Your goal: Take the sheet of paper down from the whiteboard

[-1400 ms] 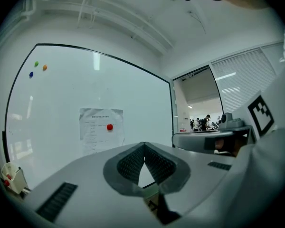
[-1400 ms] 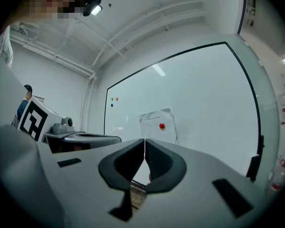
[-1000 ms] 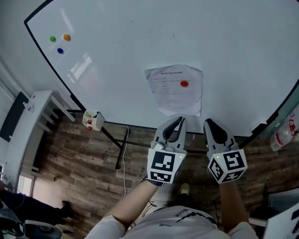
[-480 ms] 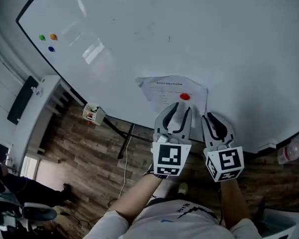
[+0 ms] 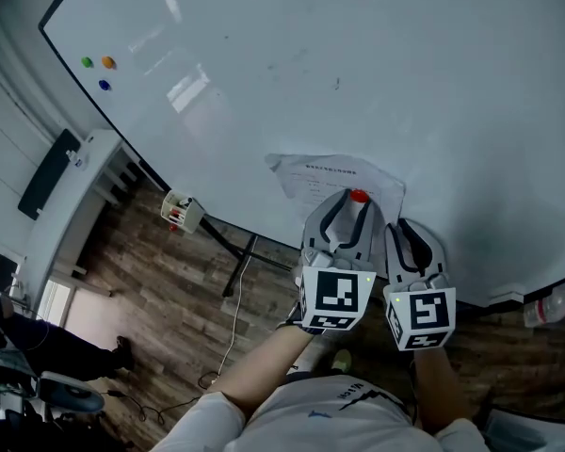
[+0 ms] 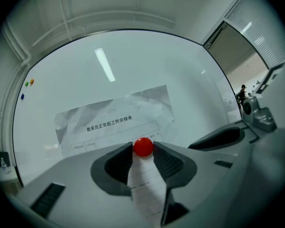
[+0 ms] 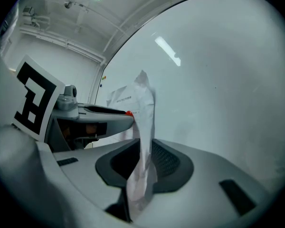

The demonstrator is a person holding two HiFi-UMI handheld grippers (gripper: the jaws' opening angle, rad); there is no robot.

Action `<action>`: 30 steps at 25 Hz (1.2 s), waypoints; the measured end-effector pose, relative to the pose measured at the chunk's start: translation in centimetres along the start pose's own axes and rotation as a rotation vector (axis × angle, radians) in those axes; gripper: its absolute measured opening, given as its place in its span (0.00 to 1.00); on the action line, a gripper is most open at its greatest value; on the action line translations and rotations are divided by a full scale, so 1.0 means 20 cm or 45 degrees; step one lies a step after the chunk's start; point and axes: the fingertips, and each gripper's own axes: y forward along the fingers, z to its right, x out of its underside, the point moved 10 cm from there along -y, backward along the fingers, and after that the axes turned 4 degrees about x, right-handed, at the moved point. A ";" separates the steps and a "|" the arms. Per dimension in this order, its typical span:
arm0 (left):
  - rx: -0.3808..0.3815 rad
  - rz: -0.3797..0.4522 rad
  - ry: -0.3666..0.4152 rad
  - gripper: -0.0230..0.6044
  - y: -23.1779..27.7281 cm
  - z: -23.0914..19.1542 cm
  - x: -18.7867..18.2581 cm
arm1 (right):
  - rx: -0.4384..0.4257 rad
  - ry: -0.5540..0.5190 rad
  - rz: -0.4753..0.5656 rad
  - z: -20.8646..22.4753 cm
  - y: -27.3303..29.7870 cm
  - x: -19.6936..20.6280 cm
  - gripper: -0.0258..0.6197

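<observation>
Seen from the head view, a large whiteboard [image 5: 358,64] stands over a wood-plank floor [image 5: 169,290]. Coloured magnets [image 5: 104,85] dot its far corner, a small white box [image 5: 182,212] below its edge holds small red items, and the creased sheet of paper [image 5: 315,177] hangs low on the board under a red magnet [image 5: 359,196]. Only the left gripper view shows the sheet's printed lines; there the left gripper [image 6: 143,152] has its jaws opening, with the red magnet between their tips. The right gripper view shows the sheet edge-on, its side standing off the board, with the right gripper [image 7: 143,148] jaws closed on that edge.
</observation>
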 end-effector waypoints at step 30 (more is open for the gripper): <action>0.077 0.053 -0.038 0.24 -0.03 -0.04 0.02 | 0.060 0.034 0.015 -0.02 -0.01 0.00 0.07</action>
